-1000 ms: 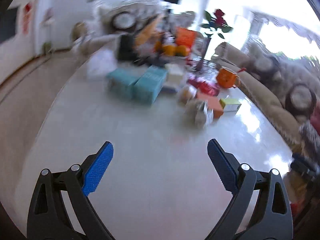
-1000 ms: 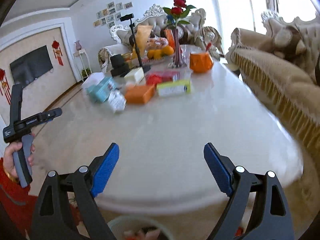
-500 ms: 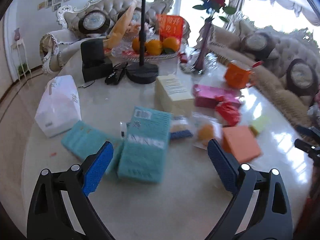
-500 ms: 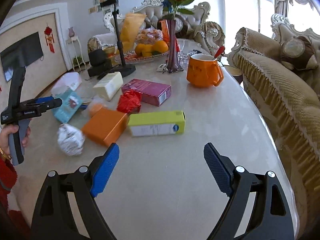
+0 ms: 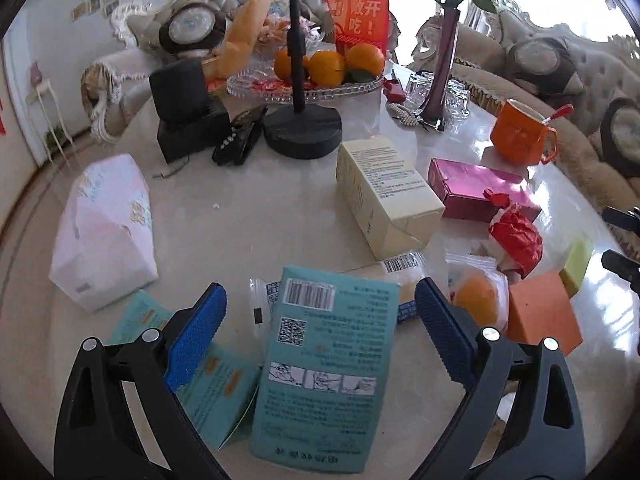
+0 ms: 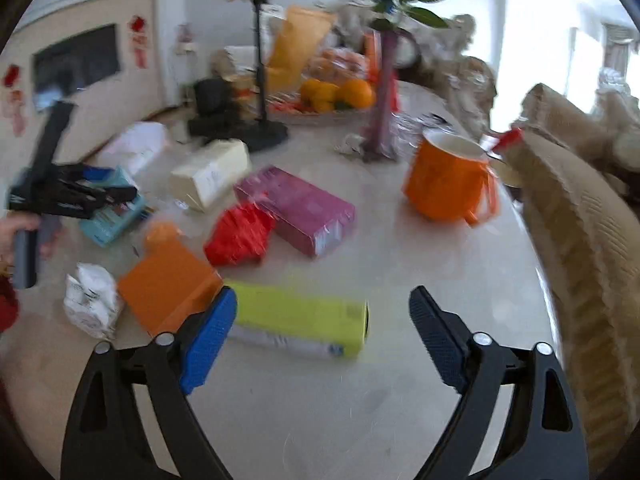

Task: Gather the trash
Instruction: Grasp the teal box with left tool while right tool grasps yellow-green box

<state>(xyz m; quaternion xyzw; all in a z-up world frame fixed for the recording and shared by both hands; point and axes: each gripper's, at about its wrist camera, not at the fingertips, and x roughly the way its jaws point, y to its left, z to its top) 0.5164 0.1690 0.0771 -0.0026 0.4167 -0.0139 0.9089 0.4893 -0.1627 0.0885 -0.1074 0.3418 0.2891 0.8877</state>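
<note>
Nothing is collected yet: the teal box (image 5: pixel 326 364) at 6 o'clock and the yellow-green box (image 6: pixel 300 320) lie on the desk (image 6: pixel 320 408). Left tongs (image 5: pixel 318 332) stand wide and empty; right tongs (image 6: pixel 322 334) are opening, gripping nothing.

Left wrist view looked forward and down along its jaws, close over surface (image 5: pixel 248 208), teal packet (image 5: pixel 328 360) lying right under lens. Right wrist view looked from surface's near edge, tilted down, yellow-green box (image 6: pixel 300 320) nearest; picture blurred. Both views shared cream box (image 5: pixel 384 188) (image 6: pixel 210 172), pink box (image 5: pixel 476 188) (image 6: pixel 298 208), orange mug (image 5: pixel 520 136) (image 6: pixel 448 184). Right view also caught left gripper (image 6: pixel 116 196) at its left edge.
</note>
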